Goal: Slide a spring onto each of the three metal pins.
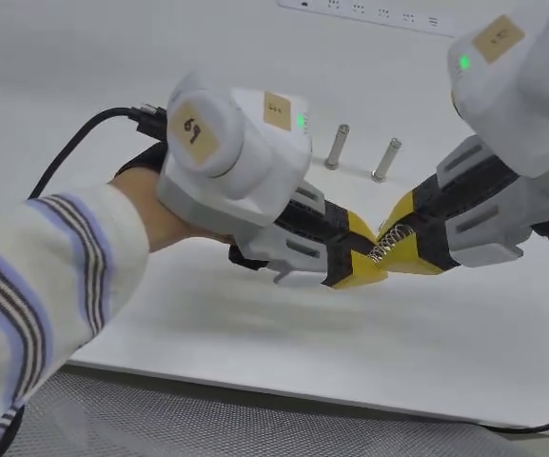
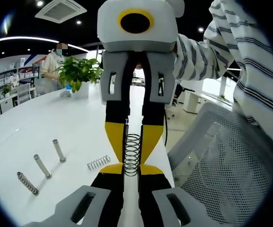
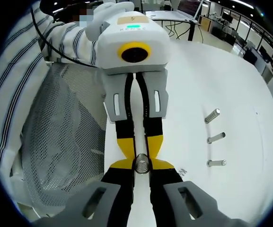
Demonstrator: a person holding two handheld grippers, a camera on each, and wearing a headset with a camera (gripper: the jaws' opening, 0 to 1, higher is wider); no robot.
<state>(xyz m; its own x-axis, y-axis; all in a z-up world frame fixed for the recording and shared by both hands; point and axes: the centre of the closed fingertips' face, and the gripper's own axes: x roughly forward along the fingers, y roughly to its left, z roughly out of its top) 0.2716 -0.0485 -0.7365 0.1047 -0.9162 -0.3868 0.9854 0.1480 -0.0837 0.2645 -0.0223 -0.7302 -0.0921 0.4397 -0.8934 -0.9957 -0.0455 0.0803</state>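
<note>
Left gripper [image 1: 364, 271] and right gripper [image 1: 398, 255] tip to tip, both seemingly clamped on one spring [image 2: 132, 149]; pass it w/o skewing, then align w/ far bare pin [image 1: 337, 146].

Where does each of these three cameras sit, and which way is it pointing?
Head view: on the headset, looking down at the left gripper, right gripper and spring; a sleeve and hand show.
Left gripper view: on the left gripper, facing the right gripper; own jaws, sleeve show.
Right gripper view: on the right gripper, facing the left one; own jaws, sleeve show.
Both gripper views share the spring and pins.
</note>
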